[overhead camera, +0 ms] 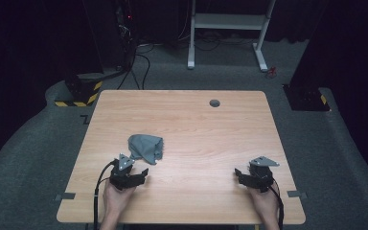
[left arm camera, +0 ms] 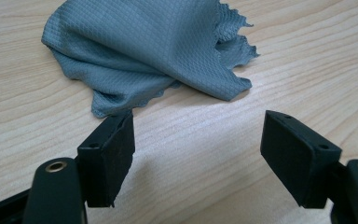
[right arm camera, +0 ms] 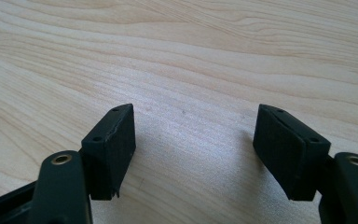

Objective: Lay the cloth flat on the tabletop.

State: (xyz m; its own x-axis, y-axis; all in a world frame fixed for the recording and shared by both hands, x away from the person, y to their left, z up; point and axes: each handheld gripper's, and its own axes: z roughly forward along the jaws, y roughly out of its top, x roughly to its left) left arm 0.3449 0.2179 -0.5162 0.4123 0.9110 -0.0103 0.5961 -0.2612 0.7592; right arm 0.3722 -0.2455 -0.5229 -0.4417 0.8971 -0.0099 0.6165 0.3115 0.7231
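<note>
- Your left claw (overhead camera: 143, 173) sits low at the near left of the desk (overhead camera: 196, 120), jaws spread wide with nothing between them — the grey cloth (overhead camera: 145, 147) lies crumpled just beyond it.
- In the left gripper view the cloth (left arm camera: 154, 51) is a loose heap with a frayed edge; its nearest corner comes down right at the tip of the left-hand jaw, though I can't tell whether it touches.
- Your right claw (overhead camera: 237, 173) rests at the near right, well apart from the cloth, jaws also wide open and holding nothing; its own view looks onto bare wood (right arm camera: 191, 60).
- By my reading the work has hardly begun: the cloth is ungrasped and still bunched up, so gripping it and whatever spreading or folding follows is all left to do.
- Nothing stands in your way — the only other thing on the desk is a small round cable hole (overhead camera: 214, 103) at the far side, well clear of the cloth.
</note>
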